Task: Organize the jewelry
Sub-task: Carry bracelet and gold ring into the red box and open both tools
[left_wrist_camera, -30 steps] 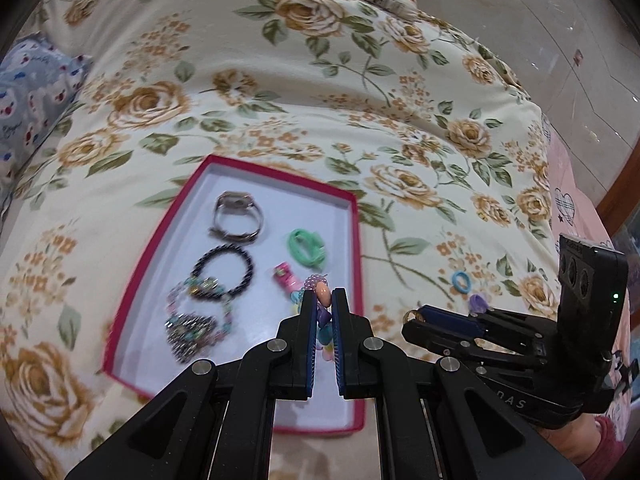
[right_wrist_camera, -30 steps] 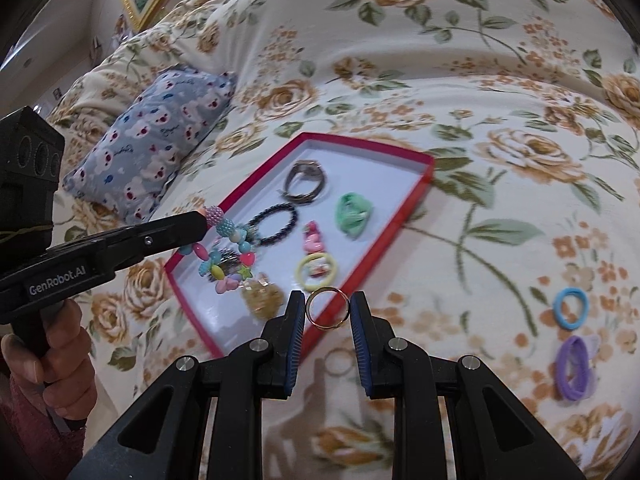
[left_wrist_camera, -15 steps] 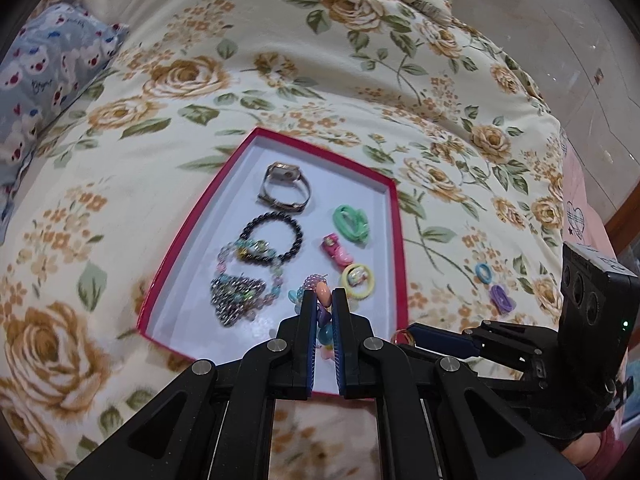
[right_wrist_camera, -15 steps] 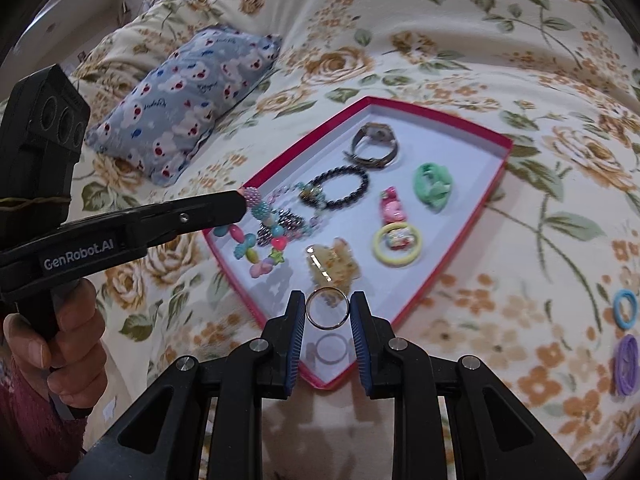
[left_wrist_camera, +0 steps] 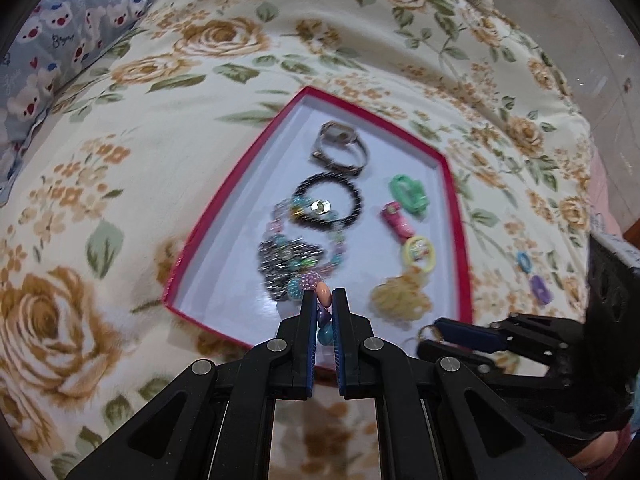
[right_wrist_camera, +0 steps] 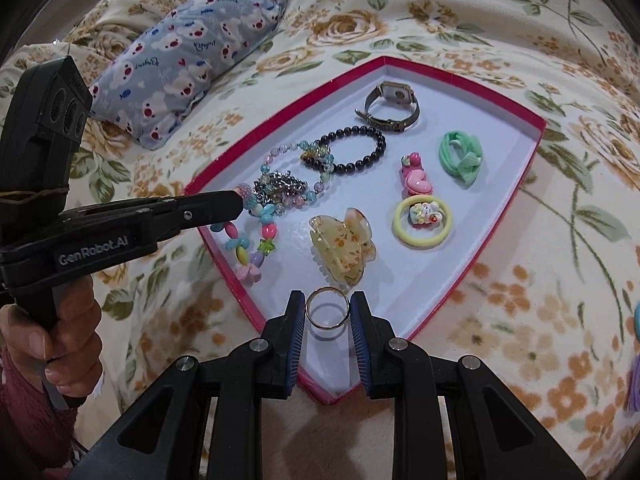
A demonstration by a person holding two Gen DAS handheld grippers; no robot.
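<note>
A red-rimmed tray [right_wrist_camera: 285, 125] with a white floor lies on the floral bedspread. My left gripper [left_wrist_camera: 323, 300] is shut on a colourful bead bracelet [right_wrist_camera: 248, 248]. The bracelet dangles from the left gripper [right_wrist_camera: 240, 204] over the tray's near-left edge. My right gripper [right_wrist_camera: 327, 308] is shut on a thin gold ring [right_wrist_camera: 327, 307], held just above the tray's near corner. In the left wrist view the tray [left_wrist_camera: 236, 194] fills the middle, with the right gripper [left_wrist_camera: 432, 334] and the ring [left_wrist_camera: 425, 331] at its near-right corner.
In the tray lie a watch [right_wrist_camera: 394, 106], a black bead bracelet [right_wrist_camera: 352, 150], a green scrunchie [right_wrist_camera: 460, 156], a pink clip [right_wrist_camera: 416, 178], a yellow hair tie [right_wrist_camera: 423, 220] and an amber claw clip [right_wrist_camera: 344, 252]. A blue pillow [right_wrist_camera: 180, 64] lies behind. Small hair ties [left_wrist_camera: 540, 290] lie on the bedspread.
Both grippers have come lower and closer to the tray. The ring has gone from outside the tray's rim to over its near corner, and the bracelet now hangs at the near-left edge.
</note>
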